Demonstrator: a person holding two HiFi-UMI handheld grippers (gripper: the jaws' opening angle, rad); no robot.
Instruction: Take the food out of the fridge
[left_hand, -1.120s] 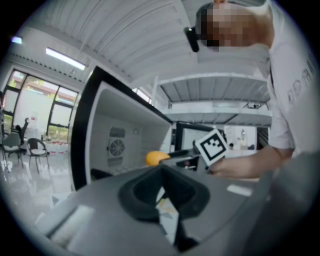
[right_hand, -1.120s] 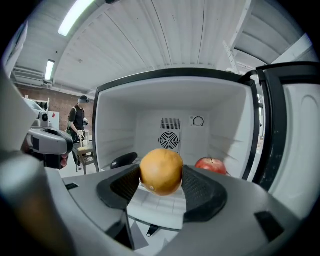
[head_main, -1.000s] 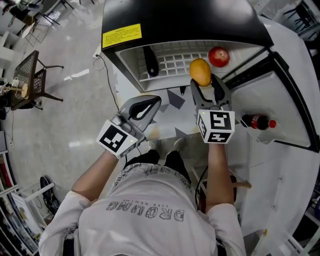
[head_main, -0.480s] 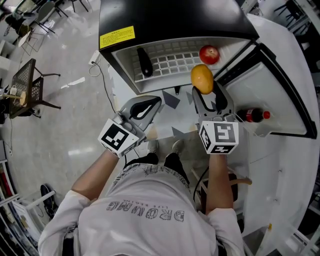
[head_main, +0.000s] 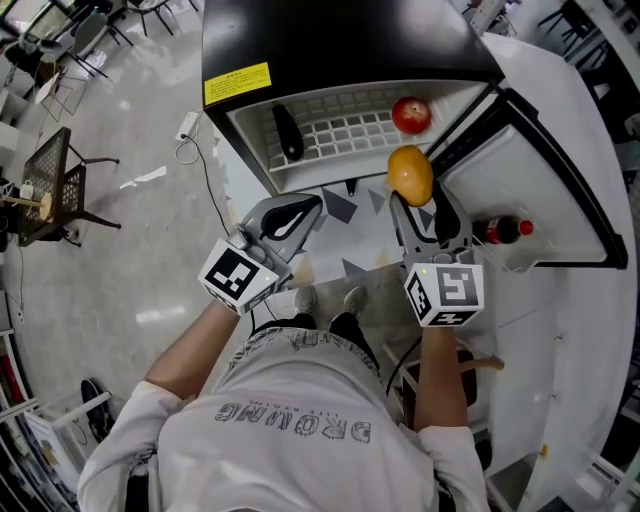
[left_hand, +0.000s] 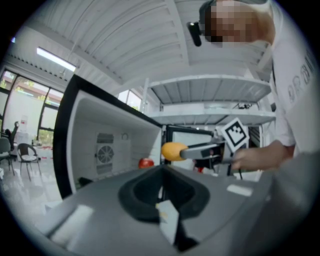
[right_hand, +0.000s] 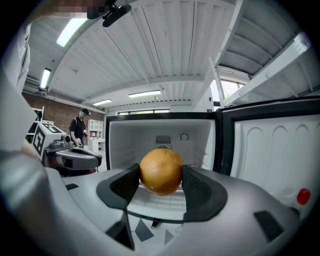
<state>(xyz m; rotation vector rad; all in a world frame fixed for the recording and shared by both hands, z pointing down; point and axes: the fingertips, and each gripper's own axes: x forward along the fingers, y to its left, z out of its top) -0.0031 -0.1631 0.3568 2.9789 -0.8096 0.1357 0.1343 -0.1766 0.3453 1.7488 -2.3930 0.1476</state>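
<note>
Our right gripper (head_main: 413, 192) holds the orange (head_main: 410, 175) between its two jaws, which press on it from both sides at the widest part; the fruit sits between the pads and touches nothing else. Compared with one second ago, the orange is now lower in the head view: then it was at the front edge of the shelf (head_main: 340, 128), and now it hangs in front of the open fridge (head_main: 340, 40), outside the compartment. We judge from this that the first piece of food is already out and only needs a place to be put down. Beyond the jaw tips, further inside, the red apple (head_main: 411, 115) lies on the shelf, a little to the right of the jaws' line, and it has not moved. A dark long object (head_main: 287, 132) lies well to the left of them on the same shelf; we cannot tell what it is. To the right of the jaws, a bottle (head_main: 502, 230) with a red cap stands in the open door (head_main: 540, 160). The right forearm is stretched straight forward, with the marker cube facing up and the jaws level. Our left gripper (head_main: 308, 207) is kept lower and to the left, pointing toward the right one; its jaws are pressed together with nothing between them. It has stayed in nearly the same place during this second.
</note>
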